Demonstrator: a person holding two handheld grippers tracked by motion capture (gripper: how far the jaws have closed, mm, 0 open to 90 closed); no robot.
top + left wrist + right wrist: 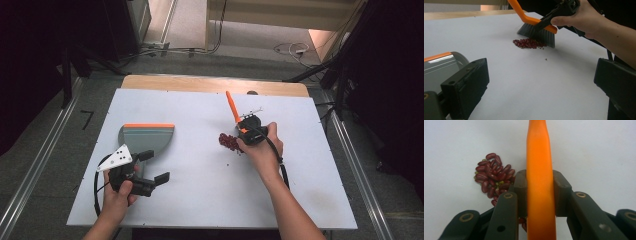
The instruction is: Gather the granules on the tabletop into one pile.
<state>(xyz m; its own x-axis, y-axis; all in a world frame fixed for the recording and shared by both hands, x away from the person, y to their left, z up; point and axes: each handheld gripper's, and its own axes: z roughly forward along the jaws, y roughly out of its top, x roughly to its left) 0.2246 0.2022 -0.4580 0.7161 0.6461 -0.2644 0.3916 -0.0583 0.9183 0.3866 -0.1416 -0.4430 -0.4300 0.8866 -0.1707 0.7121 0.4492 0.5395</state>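
Here, a small brush (pixel 536 27) with an orange handle is held in the right gripper (pixel 250 131), whose jaws are closed tightly on the handle from both sides, as is seen plainly in the right gripper view. The grey bristles are set down on the white worktop (pixel 210 185), touching the edge of a small heap of dark red beans (pixel 492 178). The heap is seen just to the left of the right gripper in the high view, near the middle of the worktop. One stray bean is seen a little apart from the heap in the left gripper view.

The left gripper (pixel 150 172) is held low at the near left of the worktop, its jaws spread wide with nothing between them. A grey dustpan (pixel 145 137) with an orange strip along its far edge is laid flat just beyond that gripper, well apart from the beans. One jaw is seen close beside the dustpan; whether it is touched cannot be told.
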